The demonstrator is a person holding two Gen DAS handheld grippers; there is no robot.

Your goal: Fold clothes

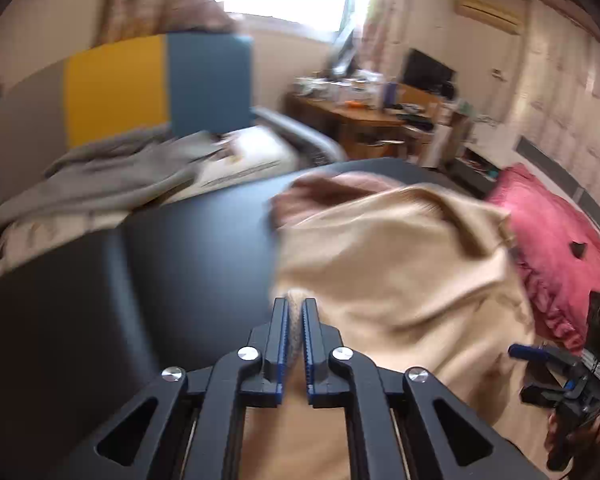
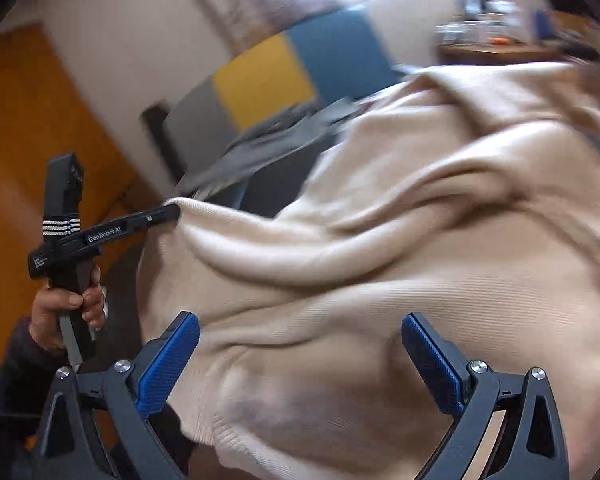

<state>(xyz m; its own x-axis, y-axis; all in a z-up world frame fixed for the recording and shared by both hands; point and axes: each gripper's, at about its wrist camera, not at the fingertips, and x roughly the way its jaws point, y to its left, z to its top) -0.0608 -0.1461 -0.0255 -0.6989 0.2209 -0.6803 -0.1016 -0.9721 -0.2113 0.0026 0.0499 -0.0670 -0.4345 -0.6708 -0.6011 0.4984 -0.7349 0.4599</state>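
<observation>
While my left gripper pinched an edge of the soft beige knitted sweater between its nearly closed blue-ribbed fingers, my right gripper stood wide, its two blue pads spread well apart with nothing between them but the cloth lying just ahead. From the right wrist view I saw my left hand wrapped around the black handle at the left, the tool's tip gripping the sweater's raised corner. The sweater lay in loose, bunched folds over the right part of the smooth black table, its far edge rumpled near the table's far right corner. Just beyond the table's right edge sat a ruffled pink cushion. Past the far left edge lay a crumpled grey blanket, and behind it stood a yellow and blue panelled headboard. Farther off was a cluttered wooden desk.
</observation>
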